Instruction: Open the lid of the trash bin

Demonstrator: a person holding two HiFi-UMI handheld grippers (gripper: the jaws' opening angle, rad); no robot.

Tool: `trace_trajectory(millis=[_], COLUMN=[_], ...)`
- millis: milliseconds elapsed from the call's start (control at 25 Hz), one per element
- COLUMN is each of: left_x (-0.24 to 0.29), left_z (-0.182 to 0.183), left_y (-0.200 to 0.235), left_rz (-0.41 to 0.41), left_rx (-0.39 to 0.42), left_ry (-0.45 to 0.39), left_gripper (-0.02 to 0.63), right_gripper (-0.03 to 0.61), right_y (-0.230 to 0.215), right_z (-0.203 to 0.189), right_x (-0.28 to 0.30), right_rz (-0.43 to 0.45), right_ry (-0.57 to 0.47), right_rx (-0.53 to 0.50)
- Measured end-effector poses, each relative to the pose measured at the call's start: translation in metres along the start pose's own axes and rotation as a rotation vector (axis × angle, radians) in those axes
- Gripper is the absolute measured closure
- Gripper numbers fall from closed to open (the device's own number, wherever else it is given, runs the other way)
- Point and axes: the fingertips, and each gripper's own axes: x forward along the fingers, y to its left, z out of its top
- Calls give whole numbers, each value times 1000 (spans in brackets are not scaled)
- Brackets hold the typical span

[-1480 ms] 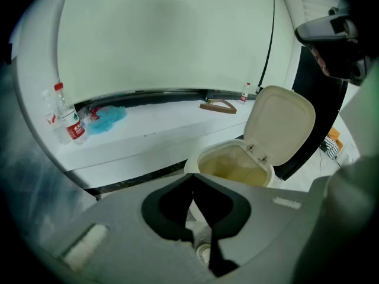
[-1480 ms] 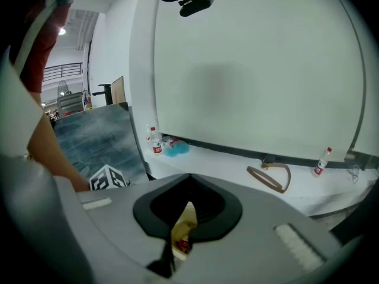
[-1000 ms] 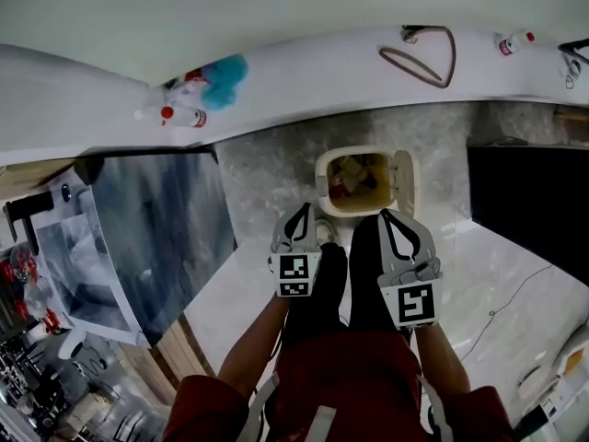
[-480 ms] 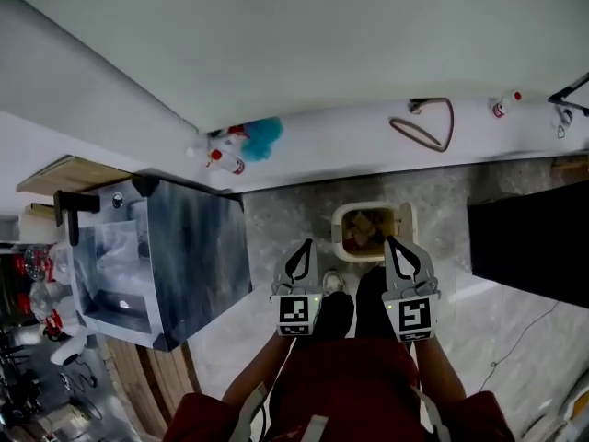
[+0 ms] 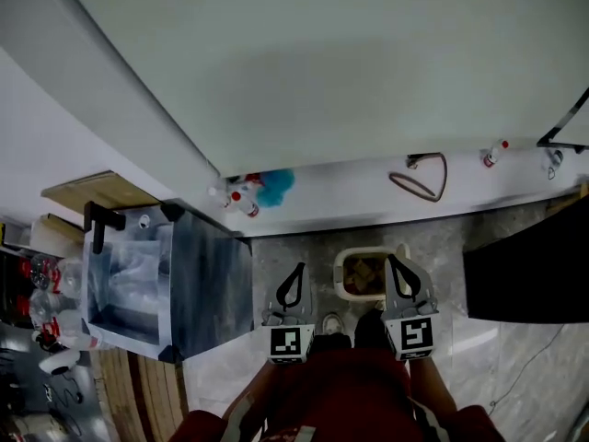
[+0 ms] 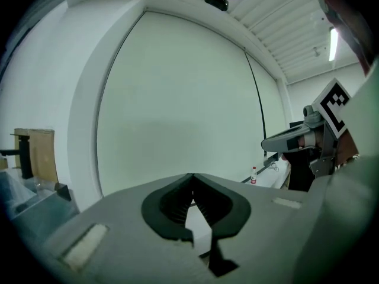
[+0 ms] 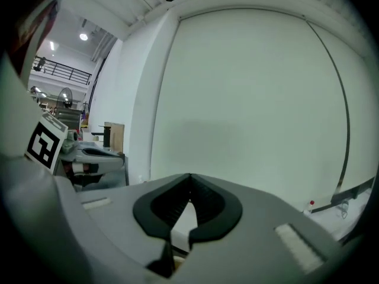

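The cream trash bin (image 5: pixel 357 274) stands on the grey floor below the white ledge, its top open and brown rubbish showing inside. Its lid (image 5: pixel 401 252) stands up at the bin's right side, mostly hidden behind my right gripper. My left gripper (image 5: pixel 293 284) is held left of the bin and my right gripper (image 5: pixel 403 276) overlaps its right edge; both are above the floor, clear of the bin. In the left gripper view the left gripper (image 6: pixel 191 175) is shut and holds nothing, facing a pale wall. The right gripper (image 7: pixel 190 175) is likewise shut and holds nothing.
A dark steel cabinet (image 5: pixel 179 288) stands to the left, a black block (image 5: pixel 525 279) to the right. The white ledge (image 5: pixel 350 196) carries bottles (image 5: pixel 241 201), a blue duster (image 5: pixel 276 184), a brown cord loop (image 5: pixel 421 178) and another bottle (image 5: pixel 492 153). My shoes (image 5: pixel 331 325) are near the bin.
The head view has tilted up, so the bin sits lower and smaller and more wall shows. Both grippers stay side by side, shut, in front of me.
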Motion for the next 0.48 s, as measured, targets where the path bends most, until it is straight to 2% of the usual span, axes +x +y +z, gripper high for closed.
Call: trace_trajectory(millis=[280,480], left_x=[-18,-32], left_z=[83,133], left_y=[9,13], left_rz=[48,73], left_rx=[54,122], left_ry=[-178,-283], left_gripper=[609,609], right_gripper=[578,578], right_y=[-15,-20], right_z=[61,109], right_x=[-16,-30], right_rz=[-32,-56], right_ry=[-120,-241], right_rx=[-62,-25])
